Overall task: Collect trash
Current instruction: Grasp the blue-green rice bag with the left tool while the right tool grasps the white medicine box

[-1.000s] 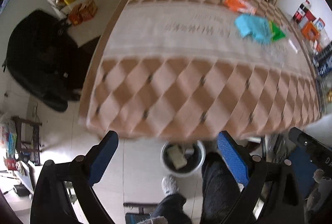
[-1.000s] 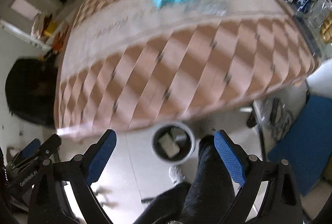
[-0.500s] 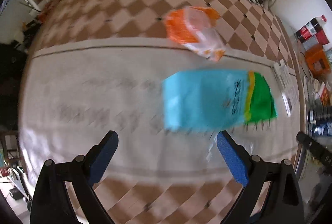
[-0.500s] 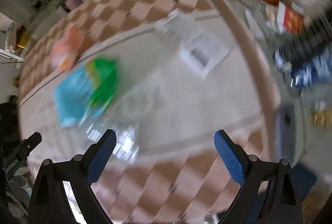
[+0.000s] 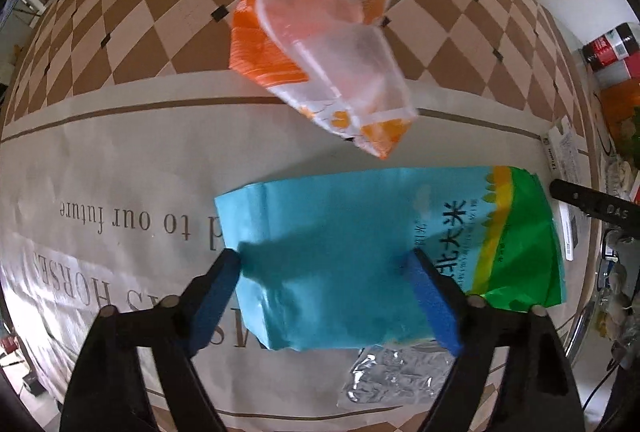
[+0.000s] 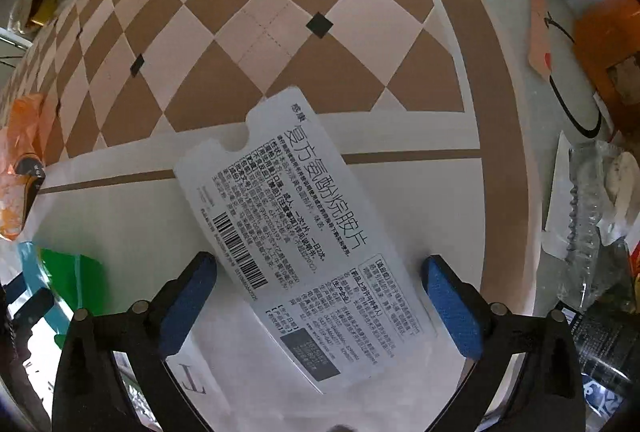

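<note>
1. Flat turquoise plastic bag with green and yellow end point(image 5: 360, 256): lies flat on the printed cloth, green end to the right.
2. Crumpled orange and clear plastic wrapper point(image 5: 324, 48): just beyond the bag, apart from it.
3. Crinkled clear plastic wrapper point(image 5: 396, 372): at the bag's near edge (partly tucked under).
4. Flattened white printed carton with barcode point(image 6: 296, 232): lies flat, diagonal.

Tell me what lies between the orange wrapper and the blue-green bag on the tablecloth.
In the left wrist view, only bare cream tablecloth separates the orange wrapper from the blue-green bag; nothing else lies in that strip.
</note>
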### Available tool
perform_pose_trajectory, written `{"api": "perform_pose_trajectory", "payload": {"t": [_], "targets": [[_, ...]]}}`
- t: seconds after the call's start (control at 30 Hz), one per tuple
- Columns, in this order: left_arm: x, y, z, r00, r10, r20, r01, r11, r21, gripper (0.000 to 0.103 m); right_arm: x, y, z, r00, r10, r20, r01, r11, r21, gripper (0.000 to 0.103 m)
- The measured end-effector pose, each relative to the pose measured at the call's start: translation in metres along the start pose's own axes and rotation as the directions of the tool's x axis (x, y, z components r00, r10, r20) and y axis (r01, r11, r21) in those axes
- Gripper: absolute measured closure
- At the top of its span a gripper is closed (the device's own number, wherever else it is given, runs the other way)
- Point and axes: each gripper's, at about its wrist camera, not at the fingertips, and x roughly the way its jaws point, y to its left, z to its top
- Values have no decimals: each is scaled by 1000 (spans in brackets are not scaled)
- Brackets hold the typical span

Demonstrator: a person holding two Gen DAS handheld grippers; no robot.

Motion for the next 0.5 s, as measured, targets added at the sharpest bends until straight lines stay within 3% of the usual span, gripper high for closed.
{"api": "perform_pose_trajectory", "payload": {"t": [0.03, 0.1, 0.13, 0.2, 0.3, 0.5], "targets": [[-2, -4, 2, 1000, -4, 10, 4, 1000, 5, 30, 0, 3, -2, 1000, -7, 15, 7, 1000, -13, 0], [-8, -6, 1, 1000, 1, 30, -1, 1000, 12, 60, -2, 7, -9, 999, -6, 31, 6, 1000, -4, 5], [-12, -7, 1, 999, -5, 39, 4, 1000, 13, 67, -5, 8, -11, 999, -7, 40, 8, 1000, -4, 12], [-19, -7, 1, 998, -25, 50, 24, 1000, 9, 78, -7, 9, -16, 999, 15, 29, -15, 1000, 10, 13], [-34, -12, 7, 996, -44, 80, 42, 999, 24, 87, -7, 12, -23, 999, 33, 24, -33, 999, 26, 15], [-78, -10, 5, 985, -42, 168, 34, 998, 50, 92, -20, 8, -37, 993, 106, 55, -112, 987, 118, 16]]}}
